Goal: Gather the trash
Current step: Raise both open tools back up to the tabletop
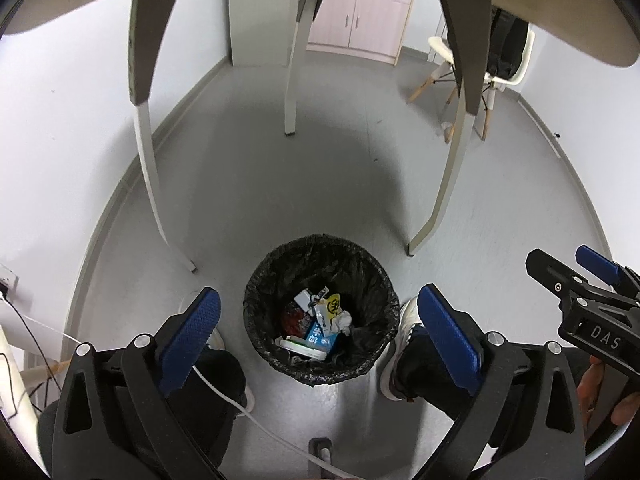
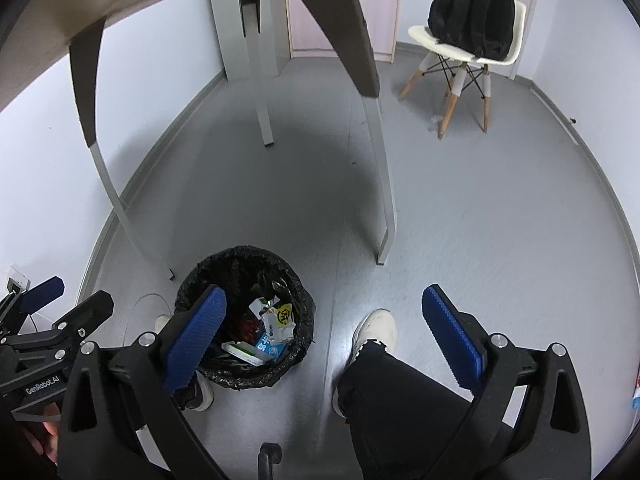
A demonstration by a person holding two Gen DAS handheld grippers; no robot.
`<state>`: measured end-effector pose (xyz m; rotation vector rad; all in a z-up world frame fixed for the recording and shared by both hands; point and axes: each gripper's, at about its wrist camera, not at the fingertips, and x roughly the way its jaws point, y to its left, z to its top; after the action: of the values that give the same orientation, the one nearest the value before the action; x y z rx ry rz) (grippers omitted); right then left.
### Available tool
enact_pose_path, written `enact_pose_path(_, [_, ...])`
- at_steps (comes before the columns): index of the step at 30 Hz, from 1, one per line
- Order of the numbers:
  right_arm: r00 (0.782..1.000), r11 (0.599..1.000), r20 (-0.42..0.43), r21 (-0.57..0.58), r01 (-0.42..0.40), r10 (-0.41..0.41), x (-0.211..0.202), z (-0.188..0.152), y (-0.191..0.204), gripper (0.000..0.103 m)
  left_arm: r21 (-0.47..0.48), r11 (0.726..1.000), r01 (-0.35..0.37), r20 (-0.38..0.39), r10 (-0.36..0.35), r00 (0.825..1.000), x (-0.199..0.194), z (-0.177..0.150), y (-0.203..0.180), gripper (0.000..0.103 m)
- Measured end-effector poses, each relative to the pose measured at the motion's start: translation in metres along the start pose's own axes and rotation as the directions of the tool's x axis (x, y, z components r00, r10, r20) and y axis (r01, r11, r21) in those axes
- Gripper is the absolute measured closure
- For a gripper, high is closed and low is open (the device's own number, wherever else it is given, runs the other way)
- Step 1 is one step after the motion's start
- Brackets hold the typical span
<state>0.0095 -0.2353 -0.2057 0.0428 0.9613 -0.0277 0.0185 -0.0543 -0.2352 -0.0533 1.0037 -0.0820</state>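
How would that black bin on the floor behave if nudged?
The bin would probably slide or tip easily: it looks small and holds only light litter, cartons and wrappers. Its liner looks thin and crinkly, likely floppy.

Black bin liner (image 1: 320,280); blue carton (image 1: 320,336); grey floor (image 1: 320,184); blue tool pads (image 1: 192,332).

only stuff I can actually read: "DAS" on the right gripper (image 1: 592,276) body, "GenRobot.AI" on the left gripper (image 2: 60,296) body. the wrappers in the bin (image 1: 256,280) have print but it's too small to make out
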Motion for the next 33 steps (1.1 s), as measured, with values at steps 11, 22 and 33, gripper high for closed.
enact_pose_path(11, [0.997,1.000,0.079,-0.017,0.023,-0.021,-0.063,0.005,0.000,0.008,-0.013,1.000,0.009,0.060,-0.009,0.998,-0.055,0.005,-0.002,0.006])
enact_pose_path(22, [0.985,1.000,0.171,-0.017,0.016,-0.013,-0.133,0.012,-0.005,0.008,-0.040,0.999,0.020,0.152,-0.014,0.988,-0.138,0.024,-0.002,0.006])
enact_pose_path(33, [0.967,1.000,0.255,-0.007,0.002,0.000,-0.191,0.048,-0.006,0.008,-0.050,0.999,-0.001,0.229,0.013,0.973,-0.192,0.061,0.003,0.006])
